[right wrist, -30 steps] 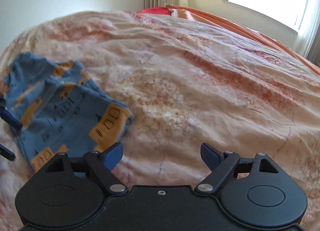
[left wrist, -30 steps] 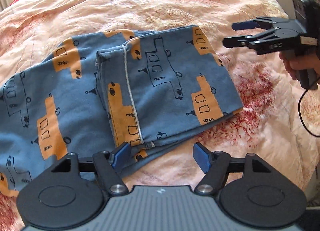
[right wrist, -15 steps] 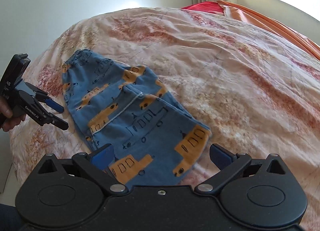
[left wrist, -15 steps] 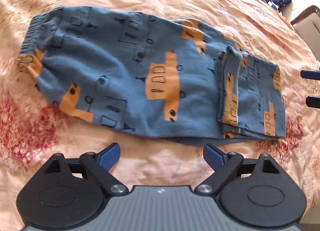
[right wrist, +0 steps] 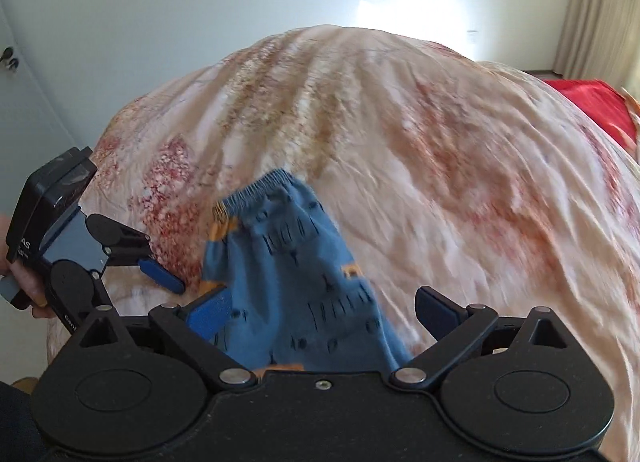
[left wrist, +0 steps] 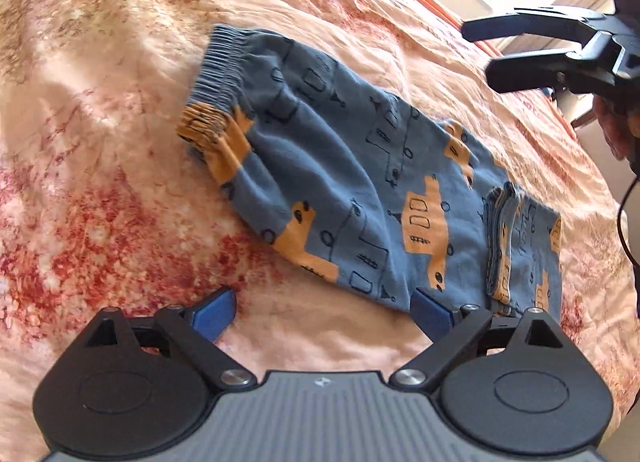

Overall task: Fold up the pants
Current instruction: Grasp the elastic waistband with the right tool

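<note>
Left wrist view showed the left gripper (left wrist: 322,312) spread wide with nothing between its blue pads (left wrist: 212,312), hovering over the bedspread (left wrist: 100,150). Blue pants (left wrist: 360,190) with orange vehicle print lay flat on the bedspread ahead of it and running off to its right, near edge of the cloth just beyond the right pad. Elastic waistband (left wrist: 218,74) sat at the far-left end of the garment, ahead of the tool. Leg ends were folded back over the body at the right end, doubled cuff edge (left wrist: 500,246) lying just ahead of the right finger. Right gripper (left wrist: 476,50) hung up and to the right, above the bed, fingers parted and holding nothing, a hand (left wrist: 616,130) behind it

Right wrist view was motion-blurred. Right gripper (right wrist: 322,312) stood wide open and empty, with the pants (right wrist: 296,278) directly below and between its fingers, cloth running back under the tool body; waistband (right wrist: 256,190) pointed away from it. Cannot tell whether the pads touched the fabric. Left gripper (right wrist: 160,274) was off to the left and near the pants' edge, one blue pad showing, fingers apart. Wall (right wrist: 240,2) and curtain (right wrist: 600,2) lay beyond the bed, red fabric (right wrist: 592,102) at far right
</note>
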Tool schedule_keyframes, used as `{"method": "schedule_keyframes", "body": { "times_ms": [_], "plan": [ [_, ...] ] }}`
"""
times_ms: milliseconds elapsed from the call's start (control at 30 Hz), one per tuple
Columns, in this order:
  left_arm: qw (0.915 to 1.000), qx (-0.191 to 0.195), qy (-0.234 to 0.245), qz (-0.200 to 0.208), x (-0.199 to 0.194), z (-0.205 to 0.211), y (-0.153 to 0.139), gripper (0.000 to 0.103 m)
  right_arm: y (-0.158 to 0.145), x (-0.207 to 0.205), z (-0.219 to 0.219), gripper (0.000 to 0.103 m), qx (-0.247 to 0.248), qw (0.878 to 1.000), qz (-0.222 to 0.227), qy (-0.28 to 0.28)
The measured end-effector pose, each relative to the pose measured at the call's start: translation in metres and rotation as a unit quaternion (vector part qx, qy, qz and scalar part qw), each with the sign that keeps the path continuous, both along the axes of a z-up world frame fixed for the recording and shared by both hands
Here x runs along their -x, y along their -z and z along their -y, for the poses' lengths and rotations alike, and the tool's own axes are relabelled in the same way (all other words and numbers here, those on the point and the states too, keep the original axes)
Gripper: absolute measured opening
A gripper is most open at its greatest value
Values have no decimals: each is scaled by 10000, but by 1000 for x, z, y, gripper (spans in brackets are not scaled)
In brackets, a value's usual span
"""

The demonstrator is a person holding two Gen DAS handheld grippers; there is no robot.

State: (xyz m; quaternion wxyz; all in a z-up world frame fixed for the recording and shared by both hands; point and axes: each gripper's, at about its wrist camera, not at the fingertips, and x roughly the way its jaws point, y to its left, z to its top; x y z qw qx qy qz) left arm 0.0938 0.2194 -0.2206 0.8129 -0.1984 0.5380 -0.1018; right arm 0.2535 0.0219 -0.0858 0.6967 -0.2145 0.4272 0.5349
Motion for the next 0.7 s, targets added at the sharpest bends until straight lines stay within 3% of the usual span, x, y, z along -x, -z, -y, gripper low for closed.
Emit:
{"method": "schedule_keyframes", "body": {
  "times_ms": [100, 200, 267, 433, 533, 600, 700],
  "plan": [
    [9995, 216, -195, 94, 0, -15, 2, 97, 4, -24, -55, 93, 201, 9979, -47, -609],
    [9989, 346, -249, 185, -2, -23, 2, 97, 20, -44, -104, 87, 570, 9912, -394, -1127],
    [9985, 411, -273, 245, -1, -25, 2, 97, 31, -54, -130, 78, 800, 9832, -732, -1465],
    [9975, 468, -348, 407, 4, -34, 1, 97, 47, -65, -182, 62, 1197, 9623, -1054, -2205],
    [9971, 471, -356, 470, 6, -37, 2, 97, 56, -66, -205, 61, 1628, 9442, -1173, -2612],
    [9966, 518, -404, 492, 5, -40, 1, 97, 65, -65, -216, 54, 1922, 9301, -1326, -2837],
    [9957, 565, -510, 526, 2, -46, 0, 97, 78, -61, -226, 50, 2221, 9198, -1377, -2925]
  ]
}}
